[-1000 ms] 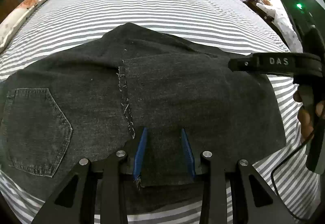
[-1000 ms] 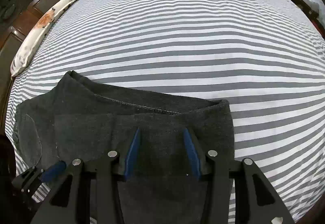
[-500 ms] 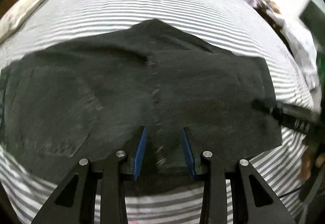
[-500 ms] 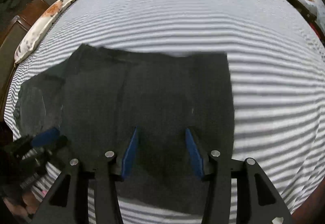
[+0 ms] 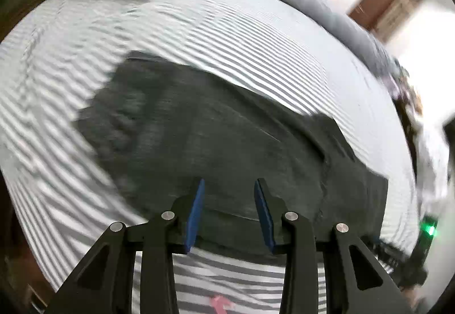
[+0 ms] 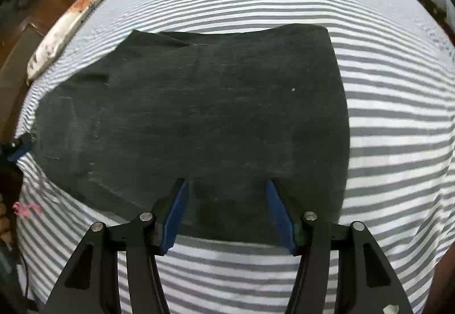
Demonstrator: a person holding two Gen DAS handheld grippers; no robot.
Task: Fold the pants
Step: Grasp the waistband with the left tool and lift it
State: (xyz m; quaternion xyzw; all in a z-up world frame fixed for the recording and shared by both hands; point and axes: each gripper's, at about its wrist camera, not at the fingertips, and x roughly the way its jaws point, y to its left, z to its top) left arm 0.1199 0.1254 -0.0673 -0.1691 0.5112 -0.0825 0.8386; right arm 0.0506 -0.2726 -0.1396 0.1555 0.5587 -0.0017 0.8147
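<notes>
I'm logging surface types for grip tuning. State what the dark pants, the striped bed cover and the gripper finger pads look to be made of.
Pants: dark charcoal denim by the look, matte, with faded wear streaks and a stitched seam.
Striped bed cover: soft woven fabric, probably cotton, matte; it ripples into fine wrinkles.
Pads on the right gripper's fingers: smooth blue, likely rubber or plastic, on black rigid arms.

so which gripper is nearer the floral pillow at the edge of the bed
Left. The left gripper is over the folded pants' end toward the floral pillow; the right gripper is over the end away from it.
</notes>
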